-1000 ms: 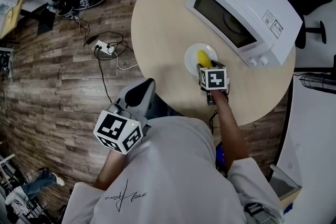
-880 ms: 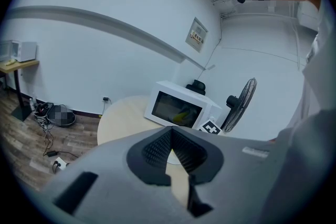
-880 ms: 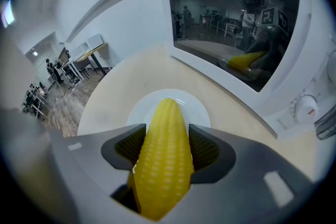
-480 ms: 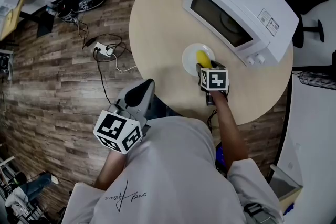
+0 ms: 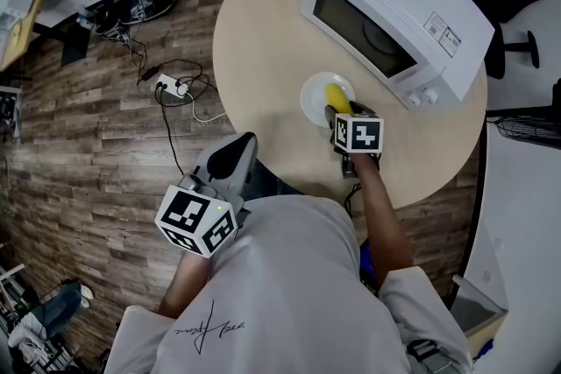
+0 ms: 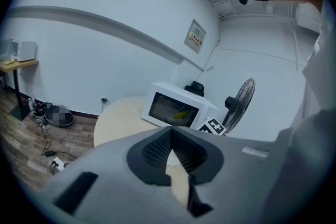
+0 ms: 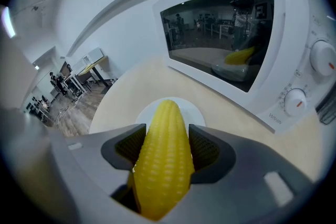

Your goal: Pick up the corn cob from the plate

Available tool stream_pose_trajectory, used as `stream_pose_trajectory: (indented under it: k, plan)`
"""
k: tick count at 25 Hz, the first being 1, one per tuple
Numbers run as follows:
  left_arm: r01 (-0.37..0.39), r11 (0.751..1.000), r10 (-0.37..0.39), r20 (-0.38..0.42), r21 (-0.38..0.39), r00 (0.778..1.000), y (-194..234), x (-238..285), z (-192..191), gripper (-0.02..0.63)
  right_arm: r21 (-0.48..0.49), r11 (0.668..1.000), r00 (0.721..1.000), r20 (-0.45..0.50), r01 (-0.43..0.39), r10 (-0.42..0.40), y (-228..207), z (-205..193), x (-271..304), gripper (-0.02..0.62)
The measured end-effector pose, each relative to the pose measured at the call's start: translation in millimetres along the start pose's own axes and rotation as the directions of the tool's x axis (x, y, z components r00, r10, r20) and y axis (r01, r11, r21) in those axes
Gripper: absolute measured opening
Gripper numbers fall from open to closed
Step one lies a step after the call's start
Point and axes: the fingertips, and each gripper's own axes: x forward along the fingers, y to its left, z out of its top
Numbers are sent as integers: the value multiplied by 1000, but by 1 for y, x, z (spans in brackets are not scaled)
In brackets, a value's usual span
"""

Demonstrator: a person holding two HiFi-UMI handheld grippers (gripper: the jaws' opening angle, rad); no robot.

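1. The right hand-held gripper (image 7: 167,132) is clenched on the yellow corn cob (image 7: 161,165), with a ribbed pad pressing each side.
2. The corn cob's tip points out over the white plate (image 7: 143,114), which sits on the round tabletop (image 5: 263,57) just in front of the white microwave (image 5: 394,13).
3. The left hand-held gripper (image 6: 170,136) is off the tabletop's edge, jaws closed together on nothing.
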Motion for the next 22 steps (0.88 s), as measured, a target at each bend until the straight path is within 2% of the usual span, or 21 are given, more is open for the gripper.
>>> stream_pose_trajectory:
  k: [22]
  plan:
    - [6,1000,-6,18,7,1000,-6,-10,-4,-9,33,999,997,77,-33,31,12,2,-33,268]
